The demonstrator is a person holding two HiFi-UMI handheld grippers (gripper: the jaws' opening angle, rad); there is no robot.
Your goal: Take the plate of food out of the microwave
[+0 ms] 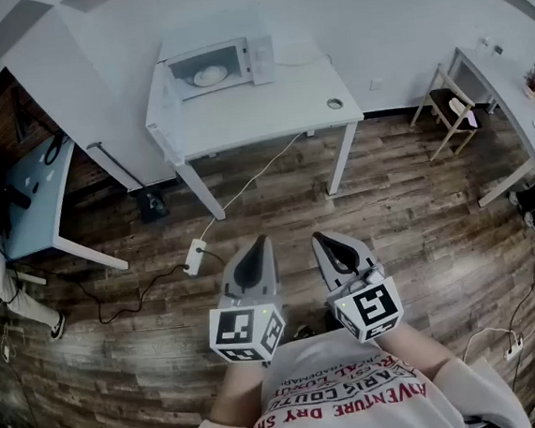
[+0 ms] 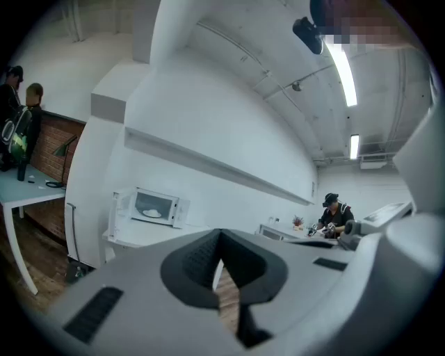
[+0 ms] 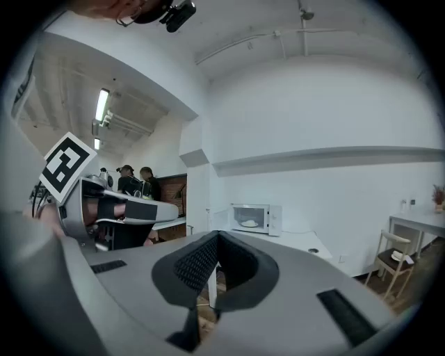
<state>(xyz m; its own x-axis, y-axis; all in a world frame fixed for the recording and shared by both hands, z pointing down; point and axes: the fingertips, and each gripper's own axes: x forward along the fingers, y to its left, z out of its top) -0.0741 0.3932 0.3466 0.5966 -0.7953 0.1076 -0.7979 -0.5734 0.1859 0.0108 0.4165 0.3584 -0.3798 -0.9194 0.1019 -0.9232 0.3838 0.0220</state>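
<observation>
"Left tool (image 1: 263,242) and right tool (image 1: 319,239) closest to the lens, side by side above a printed shirt (image 1: 346,394) — open or closed?"

"Both closed. Jaws pressed together on each, pads meeting, nothing between them. Pointing roughly level, out over the wooden floor (image 1: 409,214)."

"And the plate of food (image 1: 207,75)?"

"Well apart from both tools. Sitting inside the microwave (image 1: 225,64), visible through the open front, with the door (image 1: 170,93) swung out to the left."

"Microwave placed where?"

"At the back left of a white tabletop (image 1: 267,110), close against the wall. Sharing that tabletop with a small round thing (image 1: 334,104) near the right edge — too small to tell what."

"Anything down on the floor?"

"White power strip (image 1: 194,257) ahead of the left tool, with a cable (image 1: 246,187) running up toward the tabletop. Wooden chair (image 1: 451,111) off to the right, just beside a second white tabletop (image 1: 500,82). Pale blue tabletop (image 1: 31,203) off to the left, carrying a few dark things."
</observation>
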